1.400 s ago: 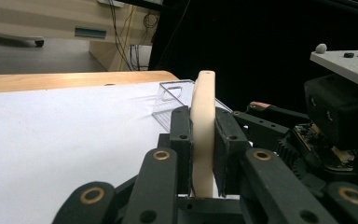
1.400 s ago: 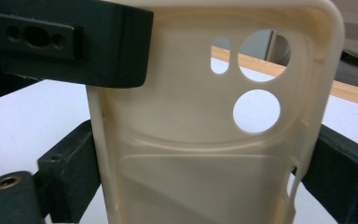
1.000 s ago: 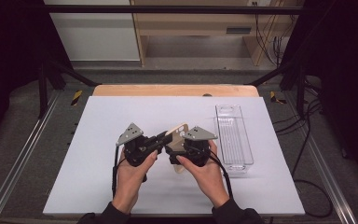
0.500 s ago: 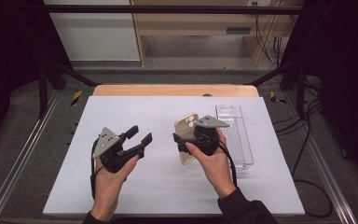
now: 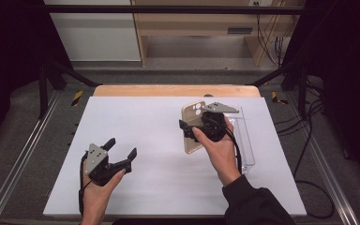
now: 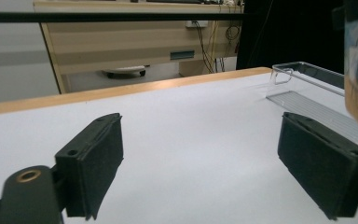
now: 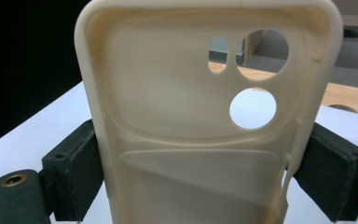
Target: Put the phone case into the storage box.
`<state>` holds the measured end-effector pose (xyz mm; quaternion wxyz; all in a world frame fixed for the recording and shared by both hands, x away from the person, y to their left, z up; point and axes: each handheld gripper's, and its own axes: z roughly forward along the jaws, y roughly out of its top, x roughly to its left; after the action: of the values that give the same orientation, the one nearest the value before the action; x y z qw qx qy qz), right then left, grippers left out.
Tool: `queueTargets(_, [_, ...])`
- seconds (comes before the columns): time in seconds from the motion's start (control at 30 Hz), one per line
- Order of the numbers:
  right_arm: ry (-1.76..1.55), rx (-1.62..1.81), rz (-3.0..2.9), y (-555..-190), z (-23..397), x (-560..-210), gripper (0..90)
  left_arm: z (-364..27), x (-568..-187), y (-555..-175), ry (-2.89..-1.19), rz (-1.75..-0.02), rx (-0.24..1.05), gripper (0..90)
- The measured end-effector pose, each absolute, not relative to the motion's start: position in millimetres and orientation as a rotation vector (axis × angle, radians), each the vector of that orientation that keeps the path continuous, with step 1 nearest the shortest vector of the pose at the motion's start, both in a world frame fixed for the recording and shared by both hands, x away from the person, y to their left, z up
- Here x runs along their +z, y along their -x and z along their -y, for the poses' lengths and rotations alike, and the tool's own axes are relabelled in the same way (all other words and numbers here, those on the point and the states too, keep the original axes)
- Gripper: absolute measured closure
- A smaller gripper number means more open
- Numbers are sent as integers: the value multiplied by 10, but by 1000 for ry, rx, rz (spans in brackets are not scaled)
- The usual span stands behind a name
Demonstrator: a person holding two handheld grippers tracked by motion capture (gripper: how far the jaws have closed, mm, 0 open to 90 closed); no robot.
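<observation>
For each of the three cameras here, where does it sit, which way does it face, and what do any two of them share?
High view: above the person's side, looking forward and down on the white table; both hands, left gripper, right gripper.
Left gripper view: low over the table, facing the far edge; its own jaws stand apart with nothing between them.
Right gripper view: looks along its jaws, shut on the cream phone case.
Shared: the clear tray shows in the high and left gripper views.

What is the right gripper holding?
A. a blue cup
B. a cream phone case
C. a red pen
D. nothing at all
B: the right gripper has its pads pressed on both sides of the cream phone case, whose camera holes show near its top.
</observation>
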<state>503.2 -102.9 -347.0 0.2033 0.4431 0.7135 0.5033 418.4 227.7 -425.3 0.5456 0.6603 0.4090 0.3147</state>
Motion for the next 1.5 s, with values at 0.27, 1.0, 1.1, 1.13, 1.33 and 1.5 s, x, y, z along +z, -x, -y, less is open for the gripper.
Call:
queueTargets(0.27, [-1259,1405,-1949,-5173,1150,-3295,120,-2390,-4378,-4245,-1549,-981,725,52])
queueTargets(1.0, [-1349,1393,-1773,-5457,1634,-2982,119,-2633,-4556,-4254,-1551,-1028,702,37])
queueTargets(1.1, [-1368,1377,-1733,-5525,1699,-3020,119,-2638,-4559,-4252,-1557,-1024,701,37])
queueTargets(1.13, [-1373,1373,-1716,-5545,1721,-3035,119,-2648,-4562,-4245,-1554,-1027,703,37])
queueTargets(1.33, [-1363,1305,-1627,-5668,1806,-3153,118,-2664,-4570,-4252,-1550,-1026,698,37])
queueTargets(1.5, [-1381,1285,-1586,-5730,1867,-3252,118,-2662,-4571,-4253,-1551,-1023,696,37])
